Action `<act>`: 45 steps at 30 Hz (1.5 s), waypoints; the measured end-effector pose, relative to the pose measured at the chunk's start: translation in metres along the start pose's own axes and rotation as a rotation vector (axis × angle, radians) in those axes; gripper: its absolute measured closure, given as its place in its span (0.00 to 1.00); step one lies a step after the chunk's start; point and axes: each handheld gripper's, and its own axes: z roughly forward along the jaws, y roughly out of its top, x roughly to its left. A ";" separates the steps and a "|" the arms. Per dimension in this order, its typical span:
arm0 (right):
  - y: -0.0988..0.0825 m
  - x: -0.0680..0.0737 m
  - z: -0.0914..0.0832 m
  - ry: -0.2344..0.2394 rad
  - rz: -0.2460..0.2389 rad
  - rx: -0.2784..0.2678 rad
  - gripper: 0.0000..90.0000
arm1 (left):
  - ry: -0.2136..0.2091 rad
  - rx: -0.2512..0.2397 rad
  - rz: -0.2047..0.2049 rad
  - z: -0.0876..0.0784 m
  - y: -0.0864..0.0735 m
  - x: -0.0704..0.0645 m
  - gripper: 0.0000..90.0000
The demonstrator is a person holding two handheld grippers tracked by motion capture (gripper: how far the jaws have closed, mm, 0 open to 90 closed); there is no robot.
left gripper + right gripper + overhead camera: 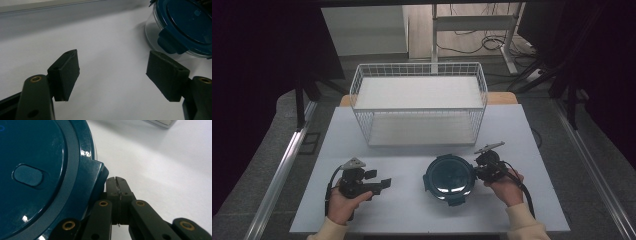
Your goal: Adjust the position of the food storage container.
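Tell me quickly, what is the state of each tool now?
Left tool: open, holding nothing.
Right tool: closed, holding nothing, beside a latch of the blue lid.

White table, wire basket, blue-lidded round container

1. White wire basket: stood on the far half of the table, open at the top, with a pale liner inside.
2. Pale grey table: lay under it, with a wooden edge at its far side.
3. Cables: trailed over the floor beyond, near a white metal frame.
4. Metal rail: ran along the floor at left.
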 end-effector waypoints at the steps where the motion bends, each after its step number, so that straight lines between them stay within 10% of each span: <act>1: 0.001 0.001 0.001 0.001 0.001 -0.001 1.00 | 0.000 0.000 0.000 0.000 0.000 0.000 0.29; 25: 0.007 0.056 0.018 0.115 -0.113 0.018 1.00 | 0.007 0.000 0.009 0.000 -0.001 -0.003 0.29; 39: -0.018 0.017 -0.022 0.125 0.033 -0.195 1.00 | 0.017 -0.020 0.009 -0.005 0.000 -0.002 0.28; 45: -0.048 -0.003 -0.037 0.165 0.088 -0.287 0.74 | 0.022 -0.025 0.006 -0.007 0.001 -0.003 0.27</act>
